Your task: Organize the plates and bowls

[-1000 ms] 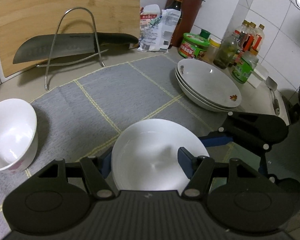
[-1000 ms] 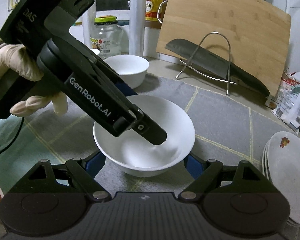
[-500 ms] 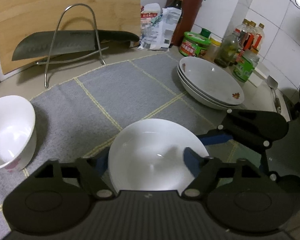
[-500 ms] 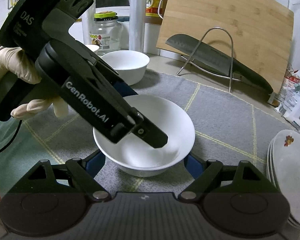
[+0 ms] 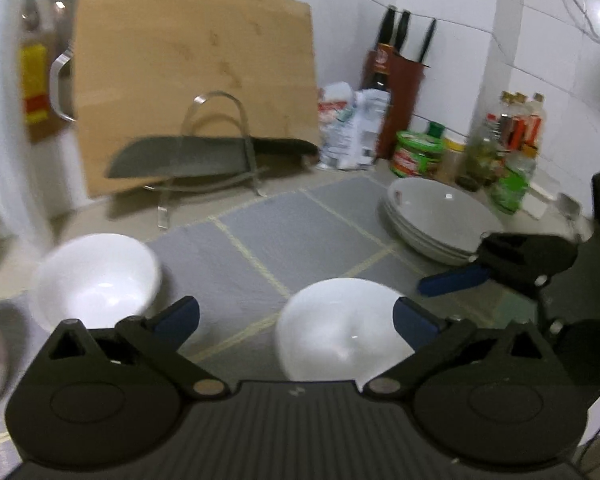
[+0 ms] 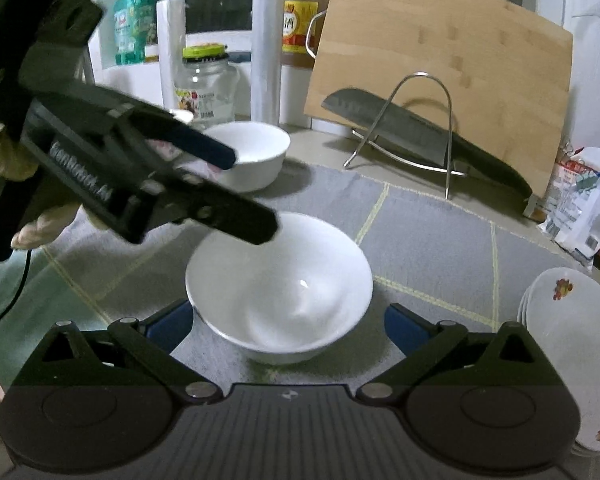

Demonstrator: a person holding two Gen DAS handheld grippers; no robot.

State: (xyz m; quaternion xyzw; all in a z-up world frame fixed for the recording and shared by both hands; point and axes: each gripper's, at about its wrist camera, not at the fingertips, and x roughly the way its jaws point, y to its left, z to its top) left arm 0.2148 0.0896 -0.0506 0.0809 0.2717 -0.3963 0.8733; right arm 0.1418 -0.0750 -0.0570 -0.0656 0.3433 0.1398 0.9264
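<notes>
A white bowl (image 6: pixel 280 284) sits on the grey mat (image 6: pixel 428 244), also seen in the left wrist view (image 5: pixel 340 328). My right gripper (image 6: pixel 288 322) is open, its fingers on either side of this bowl. My left gripper (image 5: pixel 296 316) is open and empty, raised above the mat to the left of the bowl; it shows in the right wrist view (image 6: pixel 244 192). A second white bowl (image 5: pixel 96 280) stands at the mat's left, also in the right wrist view (image 6: pixel 256 152). A stack of flowered plates (image 5: pixel 440 216) sits at the right (image 6: pixel 572 312).
A wooden cutting board (image 6: pixel 440 72) leans on the wall behind a wire rack holding a cleaver (image 6: pixel 412 136). Jars and bottles (image 5: pixel 496 148), a knife block (image 5: pixel 400 100) and packets (image 5: pixel 348 128) line the back. A glass jar (image 6: pixel 204 84) stands at left.
My left gripper has opened, let go of the bowl's rim and lifted up and to the left. The bowl stays on the mat between the right gripper's fingers.
</notes>
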